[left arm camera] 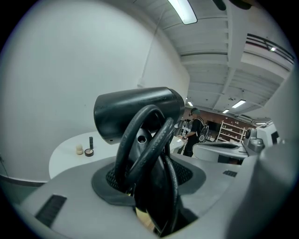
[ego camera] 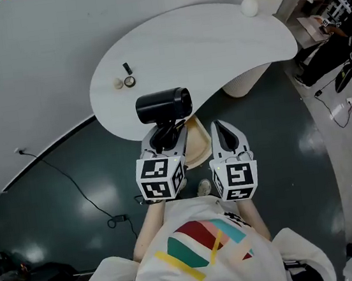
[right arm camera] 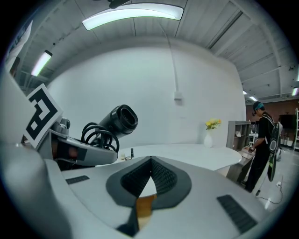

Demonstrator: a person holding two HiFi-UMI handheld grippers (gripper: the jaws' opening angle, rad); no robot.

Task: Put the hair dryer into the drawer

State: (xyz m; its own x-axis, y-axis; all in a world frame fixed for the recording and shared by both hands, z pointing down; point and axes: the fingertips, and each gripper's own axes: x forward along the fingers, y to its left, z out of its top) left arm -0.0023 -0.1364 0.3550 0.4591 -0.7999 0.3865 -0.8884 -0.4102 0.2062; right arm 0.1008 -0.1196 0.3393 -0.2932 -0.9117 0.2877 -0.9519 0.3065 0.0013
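Note:
A black hair dryer (ego camera: 163,105) with its cord wound round the handle is held above the near edge of the white curved table (ego camera: 214,41). My left gripper (ego camera: 163,138) is shut on the handle and cord, and the barrel lies crosswise above the jaws. In the left gripper view the hair dryer (left arm camera: 138,114) fills the middle, with my left gripper (left arm camera: 149,172) clamped on the coiled cord. My right gripper (ego camera: 227,137) hovers just right of it, shut and holding nothing. In the right gripper view the pads of my right gripper (right arm camera: 150,161) meet, and the hair dryer (right arm camera: 117,120) shows at the left. No drawer is in view.
Small cosmetic items (ego camera: 128,78) lie on the table's left part. A white vase with yellow flowers (ego camera: 250,5) stands at its far right end. A tan object (ego camera: 196,143) shows below the table edge between the grippers. A black cable (ego camera: 72,182) trails on the dark floor. A person (right arm camera: 261,140) stands by shelves at the right.

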